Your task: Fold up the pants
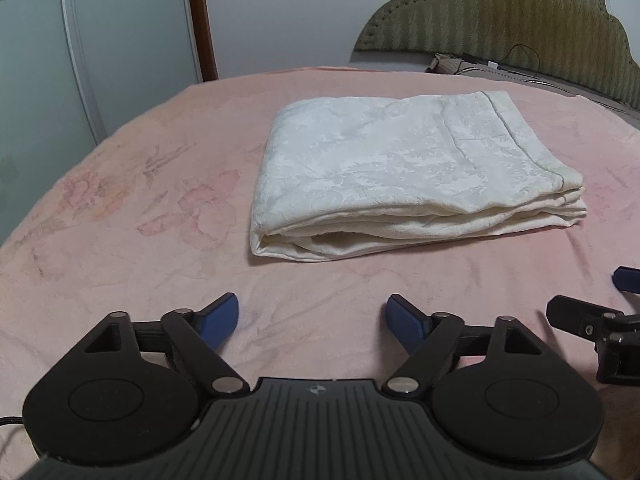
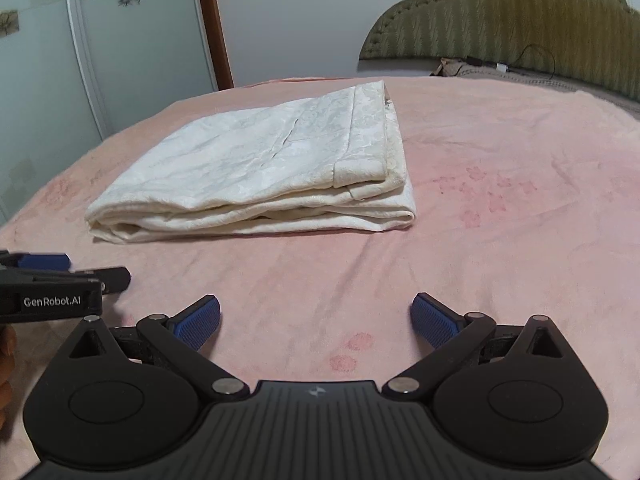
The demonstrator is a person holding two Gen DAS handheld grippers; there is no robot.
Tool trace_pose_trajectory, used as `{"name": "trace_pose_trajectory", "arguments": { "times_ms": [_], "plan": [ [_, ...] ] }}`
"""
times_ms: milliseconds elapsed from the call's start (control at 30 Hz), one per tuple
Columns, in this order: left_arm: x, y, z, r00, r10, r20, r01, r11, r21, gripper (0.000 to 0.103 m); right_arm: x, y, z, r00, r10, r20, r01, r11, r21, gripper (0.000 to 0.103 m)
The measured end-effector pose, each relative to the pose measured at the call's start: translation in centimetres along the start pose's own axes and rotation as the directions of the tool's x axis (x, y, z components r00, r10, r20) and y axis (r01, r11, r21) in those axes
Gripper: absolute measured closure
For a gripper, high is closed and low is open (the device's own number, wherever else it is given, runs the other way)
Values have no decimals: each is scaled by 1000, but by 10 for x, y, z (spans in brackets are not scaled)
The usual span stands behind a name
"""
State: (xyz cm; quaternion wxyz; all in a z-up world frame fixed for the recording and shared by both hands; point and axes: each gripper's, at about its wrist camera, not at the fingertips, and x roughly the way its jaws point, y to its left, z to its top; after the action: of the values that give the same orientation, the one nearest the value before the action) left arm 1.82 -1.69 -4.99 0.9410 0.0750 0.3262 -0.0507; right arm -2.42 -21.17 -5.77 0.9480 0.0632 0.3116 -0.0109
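1. The white pants (image 1: 400,168) lie folded in a thick stack on the pink bed (image 1: 120,208).
2. The left tool (image 1: 312,320) and right tool (image 2: 316,316) are both spread, holding nothing, near the stack.
3. A green headboard (image 1: 520,20) stands behind.

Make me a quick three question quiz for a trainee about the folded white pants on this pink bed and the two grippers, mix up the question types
1. True or false: the left gripper is clamped on the white pants.
2. Multiple choice: the pants lie as A) one flat unfolded layer, B) a folded stack of layers, C) a crumpled ball.
3. Short answer: what do the pants rest on?

Key
1. False. Its blue pads are spread apart over the bedspread, short of the pants. The right gripper is open too.
2. B. Stacked layers show along the near edge in both wrist views.
3. The pink floral bedspread, in front of the green headboard.
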Motion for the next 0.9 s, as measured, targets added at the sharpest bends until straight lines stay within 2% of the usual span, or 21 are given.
{"name": "trace_pose_trajectory", "arguments": {
  "times_ms": [367,667,833,900],
  "plan": [
    [3,1,-7,998,52,32,-52,999,-10,2,2,8,-2,999,-33,-6,33,999,-24,0],
    [5,7,-8,999,41,26,-40,999,-34,0,0,8,-2,999,-32,-4,32,999,-5,0],
    [5,7,-9,999,36,26,-35,999,-40,0,-2,16,-2,999,32,3,-32,999,9,0],
    [5,8,-9,999,32,26,-31,999,-41,0,1,24,-2,1000,13,-4,-13,1000,-19,0]
  ]
}}
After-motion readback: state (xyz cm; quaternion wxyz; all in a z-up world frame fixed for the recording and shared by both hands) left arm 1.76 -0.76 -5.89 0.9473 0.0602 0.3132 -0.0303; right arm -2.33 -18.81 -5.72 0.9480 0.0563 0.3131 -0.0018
